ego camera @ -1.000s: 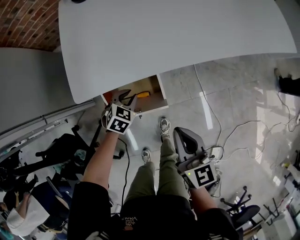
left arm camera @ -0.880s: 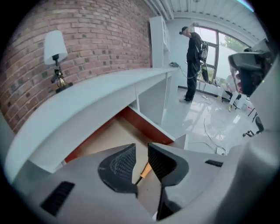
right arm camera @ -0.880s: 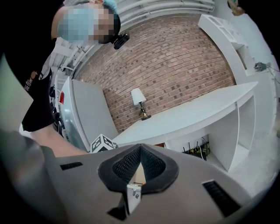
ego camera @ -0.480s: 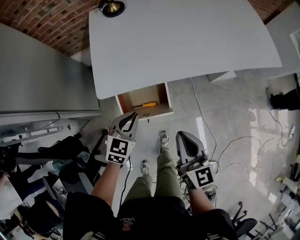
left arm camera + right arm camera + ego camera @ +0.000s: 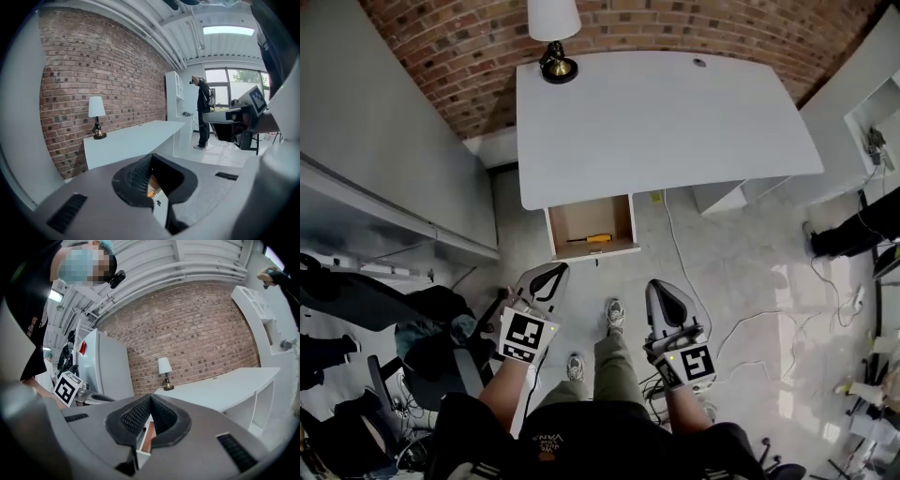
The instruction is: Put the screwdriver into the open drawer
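My left tool (image 5: 546, 278) was closed, with nothing between its jaws, and my right tool (image 5: 664, 297) was closed and empty too. Both hung over the floor, well short of the near edge of the tabletop (image 5: 675, 122). The yellow-handled screwdriver (image 5: 589, 238) lay inside the open drawer (image 5: 555, 232) jutting from under that near edge. A lamp (image 5: 554, 37) stood at the far left corner.

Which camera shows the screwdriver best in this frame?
The head view: the whole screwdriver lies in the open drawer pulled out from the desk. The left gripper view shows only an orange sliver of it past the jaws. The right gripper view shows the drawer's edge but no screwdriver.
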